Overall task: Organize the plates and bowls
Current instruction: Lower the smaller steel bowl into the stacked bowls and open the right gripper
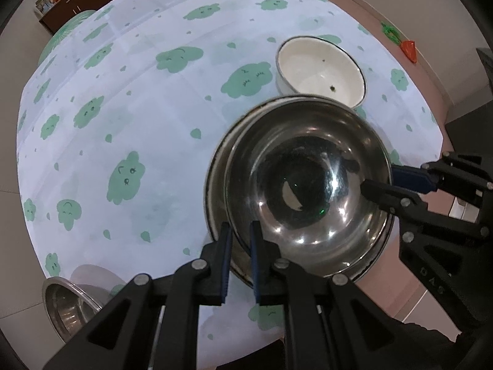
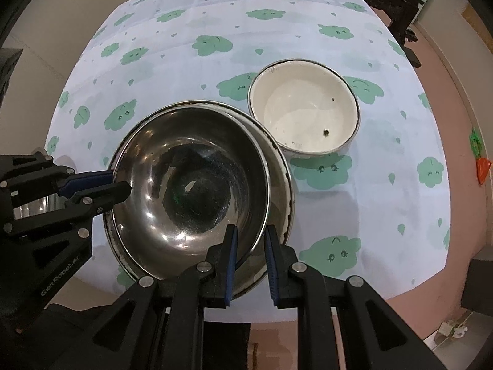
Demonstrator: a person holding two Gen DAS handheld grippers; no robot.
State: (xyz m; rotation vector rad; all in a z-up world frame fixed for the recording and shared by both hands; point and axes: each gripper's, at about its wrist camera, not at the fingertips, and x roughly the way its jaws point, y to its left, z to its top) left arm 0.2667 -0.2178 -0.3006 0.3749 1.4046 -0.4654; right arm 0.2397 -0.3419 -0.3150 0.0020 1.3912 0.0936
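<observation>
Round table [image 1: 129, 98] under a white cloth printed with green smiley clouds takes up most of both views, with pinkish floor around it. Biggest thing on it is the wide steel bowl with a dark worn rim [image 2: 282, 182], and the slightly smaller shiny steel bowl [image 2: 191, 172] sits inside it, shifted toward one side rather than centred, so I'd say it's partway through being nested. Just behind them stands a cream enamel bowl with a thin dark rim [image 2: 303, 111], empty apart from a couple of dark specks, and another steel bowl [image 1: 66, 305] peeks in at the table's near edge in the left view. The left gripper [image 1: 240, 240] and right gripper [image 2: 251, 243] each have their jaws pinched on opposite sides of the shiny bowl's rim, one blue pad inside the wall and one outside. To finish this well, I'd guess you keep both sides level while lowering, nudge it toward the middle of the bigger bowl, and only let go once it's seated so it doesn't clang or tip.
</observation>
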